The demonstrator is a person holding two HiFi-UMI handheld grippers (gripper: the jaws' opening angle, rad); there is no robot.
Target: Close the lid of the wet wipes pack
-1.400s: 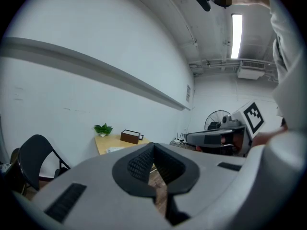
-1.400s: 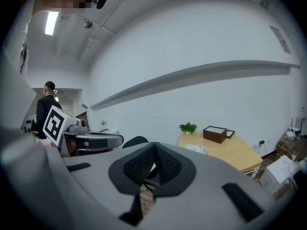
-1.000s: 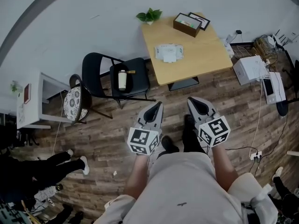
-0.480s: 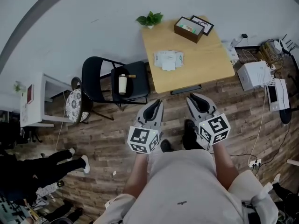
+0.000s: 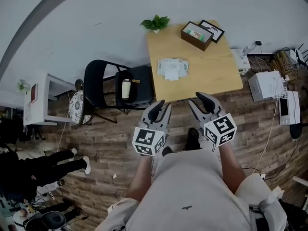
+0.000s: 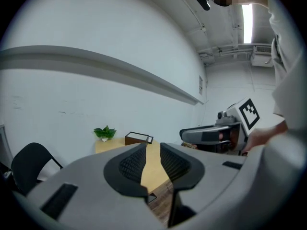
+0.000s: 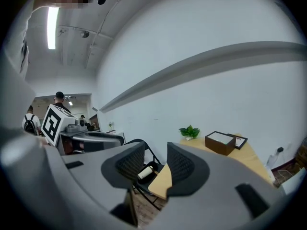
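The white wet wipes pack lies on the wooden table, towards its left side; whether its lid is up I cannot tell. Both grippers hover over the floor just short of the table's near edge, clear of the pack. My left gripper stands open, and the table top shows through the gap. My right gripper has its jaws opening, with nothing between them.
A plant, a brown box and a picture frame stand at the table's far edge. A black chair holding a bottle is to the left. A white box and cables lie on the right.
Both grippers have come forward to the table's near edge. The right jaws have parted from shut.
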